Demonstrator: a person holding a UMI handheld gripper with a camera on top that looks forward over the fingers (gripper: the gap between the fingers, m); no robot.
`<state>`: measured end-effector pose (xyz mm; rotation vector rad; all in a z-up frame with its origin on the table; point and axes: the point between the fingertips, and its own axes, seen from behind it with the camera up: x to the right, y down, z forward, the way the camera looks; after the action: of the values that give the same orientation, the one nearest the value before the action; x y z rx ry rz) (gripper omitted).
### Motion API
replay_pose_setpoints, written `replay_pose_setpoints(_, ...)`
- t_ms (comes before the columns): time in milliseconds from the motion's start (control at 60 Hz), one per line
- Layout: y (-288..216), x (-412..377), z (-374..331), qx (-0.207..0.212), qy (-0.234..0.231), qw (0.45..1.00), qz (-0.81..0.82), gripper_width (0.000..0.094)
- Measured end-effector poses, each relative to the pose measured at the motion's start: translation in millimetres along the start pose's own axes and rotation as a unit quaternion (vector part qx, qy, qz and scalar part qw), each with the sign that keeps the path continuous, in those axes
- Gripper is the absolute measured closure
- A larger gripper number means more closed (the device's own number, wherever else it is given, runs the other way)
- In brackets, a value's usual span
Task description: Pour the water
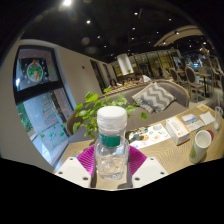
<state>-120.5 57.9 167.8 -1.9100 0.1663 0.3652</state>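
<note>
My gripper (pixel 111 166) is shut on a clear plastic water bottle (pixel 112 150) with a green band under its white cap (pixel 112 118). The bottle stands upright between the two magenta pads (pixel 87 160), which press on its sides. It is held above a light wooden table (pixel 170 158). A pale green cup (pixel 201 146) stands on the table to the right, beyond the fingers and apart from the bottle.
Booklets or papers (pixel 188 124) lie on the table behind the cup. A leafy green plant (pixel 88 110) stands behind the bottle. A poster stand (pixel 42 100) is at the left. A sofa with a striped cushion (pixel 152 96) is farther back.
</note>
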Motion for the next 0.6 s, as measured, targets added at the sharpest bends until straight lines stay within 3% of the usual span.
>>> replay_pose_setpoints(183,-75,43,-26,0.015,-0.1,0.956,0.275,0.0534)
replay_pose_setpoints(350,-100,103,-36,0.016,-0.161,0.832,0.53,0.0533)
replay_pose_setpoints(600,-81,181,-23,0.018,-0.188,0.64,0.744,0.0533)
